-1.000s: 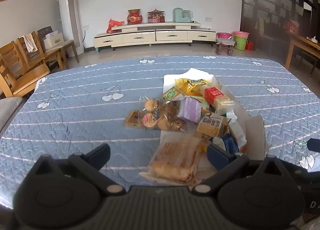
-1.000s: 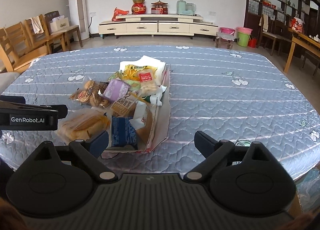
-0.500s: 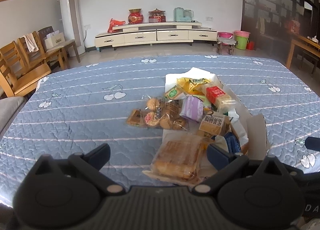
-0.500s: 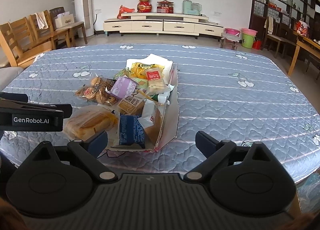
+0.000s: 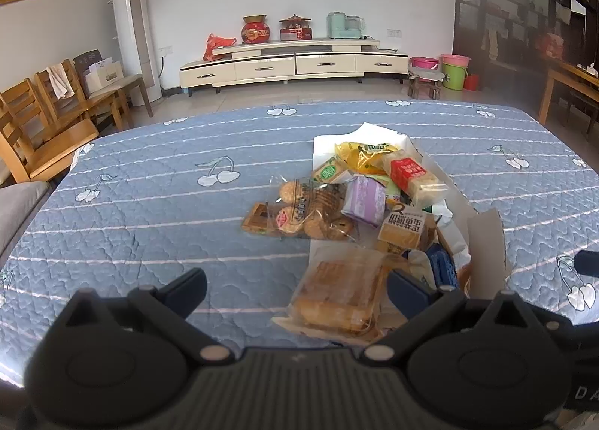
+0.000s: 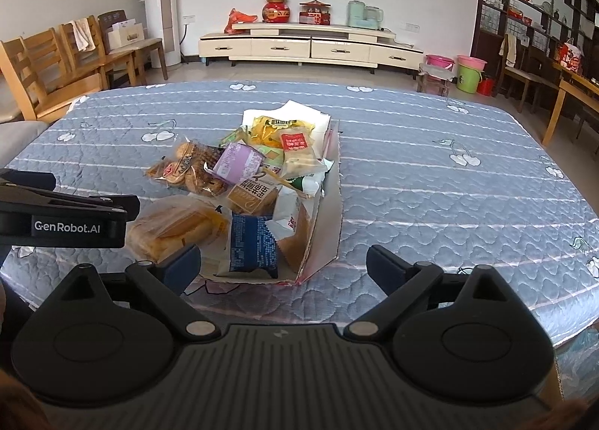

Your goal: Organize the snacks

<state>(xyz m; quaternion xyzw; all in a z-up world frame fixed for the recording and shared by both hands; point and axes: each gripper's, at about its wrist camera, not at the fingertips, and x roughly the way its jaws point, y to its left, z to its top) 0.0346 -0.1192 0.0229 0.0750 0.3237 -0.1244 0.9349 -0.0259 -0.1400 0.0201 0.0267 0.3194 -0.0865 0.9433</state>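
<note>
Nearest the cameras, the left hand-held gripper [image 5: 295, 289] is held with its fingers spread wide and nothing between them, low over the near edge of the tabletop [image 5: 149, 205]. The right hand-held gripper [image 6: 282, 263] is likewise spread and empty, and the left one is seen at the left edge of the right wrist view. Just beyond them a clear bag of bread [image 5: 337, 295] is laid on the quilted blue cover, beside a dark blue packet [image 6: 252, 242] at the near end of a flattened cardboard box [image 6: 329, 205]. Further on, a tan packet with printed characters [image 5: 404, 229] and a bag of round cookies [image 5: 303, 211] (partly off the cardboard, on the cover) are seen, then a purple packet [image 5: 365, 199], a red-labelled packet [image 5: 410, 175] and a yellow bag [image 5: 361, 156] in the heap. Past the tabletop, wooden chairs [image 5: 45, 130] and a low cream cabinet [image 5: 292, 64] are set by the wall.
</note>
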